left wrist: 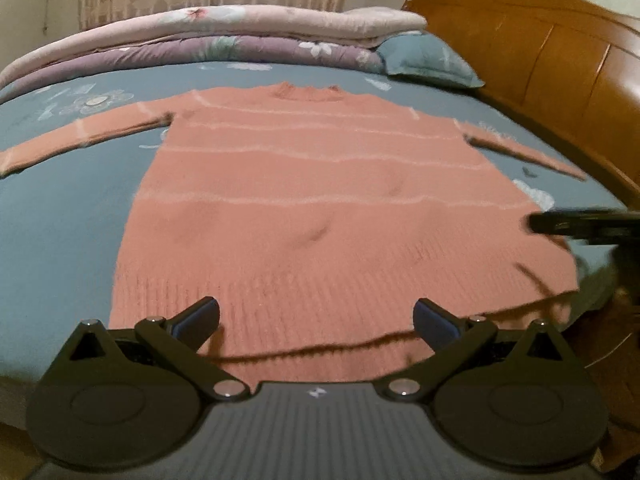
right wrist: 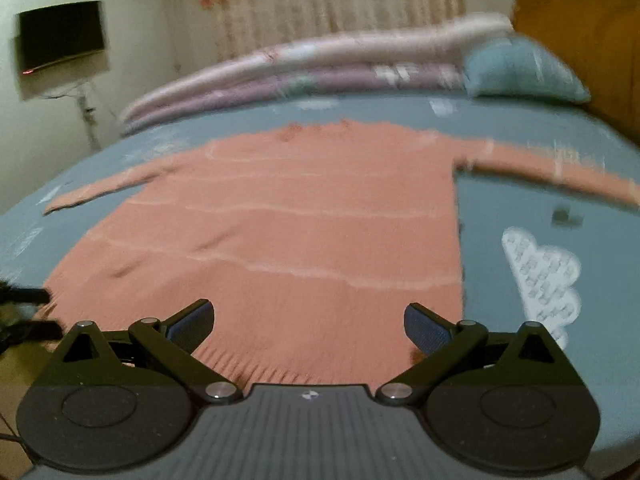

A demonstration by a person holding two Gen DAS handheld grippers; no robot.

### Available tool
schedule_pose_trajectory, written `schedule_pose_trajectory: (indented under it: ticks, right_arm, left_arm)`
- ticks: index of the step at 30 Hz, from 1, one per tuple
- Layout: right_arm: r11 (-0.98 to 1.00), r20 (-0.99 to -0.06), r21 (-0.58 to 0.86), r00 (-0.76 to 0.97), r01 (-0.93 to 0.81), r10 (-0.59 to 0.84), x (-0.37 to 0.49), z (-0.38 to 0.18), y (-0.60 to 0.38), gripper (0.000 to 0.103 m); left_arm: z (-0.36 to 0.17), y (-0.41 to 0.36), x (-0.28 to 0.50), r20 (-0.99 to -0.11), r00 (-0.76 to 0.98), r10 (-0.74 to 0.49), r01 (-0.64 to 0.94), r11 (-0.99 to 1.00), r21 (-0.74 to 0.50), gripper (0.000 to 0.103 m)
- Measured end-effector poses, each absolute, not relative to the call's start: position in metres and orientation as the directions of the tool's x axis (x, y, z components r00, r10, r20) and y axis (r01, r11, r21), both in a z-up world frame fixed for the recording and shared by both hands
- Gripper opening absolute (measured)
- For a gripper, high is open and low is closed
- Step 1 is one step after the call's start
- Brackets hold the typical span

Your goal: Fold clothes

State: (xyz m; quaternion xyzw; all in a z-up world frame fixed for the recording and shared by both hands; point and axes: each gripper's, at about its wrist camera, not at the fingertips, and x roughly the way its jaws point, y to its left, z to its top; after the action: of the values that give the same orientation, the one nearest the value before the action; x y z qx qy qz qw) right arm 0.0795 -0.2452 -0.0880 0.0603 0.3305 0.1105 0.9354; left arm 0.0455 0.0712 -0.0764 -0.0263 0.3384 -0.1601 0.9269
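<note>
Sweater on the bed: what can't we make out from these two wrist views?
- Sweater hem, left wrist view: the near edge is hidden behind the left gripper.
- Sleeve, right wrist view: motion blur, cuff cut off by the frame edge.
- Right gripper, seen from the left wrist view: only a blurred dark tip shows at the right edge.
- Folded quilts: print smeared by blur.

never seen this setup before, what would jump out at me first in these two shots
A salmon-pink striped sweater lies spread flat, sleeves out, across the middle of a blue-grey floral bedspread. Both grippers, left gripper and right gripper, are open above its ribbed hem. Behind it sit folded quilts, a blue pillow and a wooden headboard on the right.
</note>
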Motion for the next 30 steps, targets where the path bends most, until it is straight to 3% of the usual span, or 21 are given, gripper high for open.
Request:
schedule_pose_trajectory:
  ticks: [5,13,18,25,30]
  right_arm:
    - [0.983,-0.601,0.018,0.784,-0.184,0.158,0.073,-0.108,-0.223,0.103]
    - [0.986,-0.586,0.023,0.797,-0.167,0.148,0.073,-0.111,-0.224,0.103]
    - [0.989,-0.577,0.014,0.806,-0.15,0.131,0.069,-0.11,-0.22,0.103]
    - [0.99,-0.58,0.009,0.805,-0.142,0.121,0.068,-0.11,-0.219,0.103]
    - [0.991,-0.575,0.006,0.811,-0.133,0.112,0.067,-0.111,-0.217,0.103]
  left_arm:
    - [-0.083,0.075,0.056,-0.615,0.715,-0.333,0.281,0.942,-0.183,0.102]
    - [-0.08,0.098,0.051,-0.612,0.688,-0.39,0.269,0.92,-0.284,0.102]
    - [-0.072,0.105,0.081,-0.573,0.761,-0.303,0.213,0.952,-0.22,0.102]
    - [-0.092,0.108,0.086,-0.581,0.764,-0.281,0.132,0.949,-0.286,0.102]
    - [-0.082,0.098,0.083,-0.591,0.764,-0.259,0.141,0.961,-0.238,0.102]
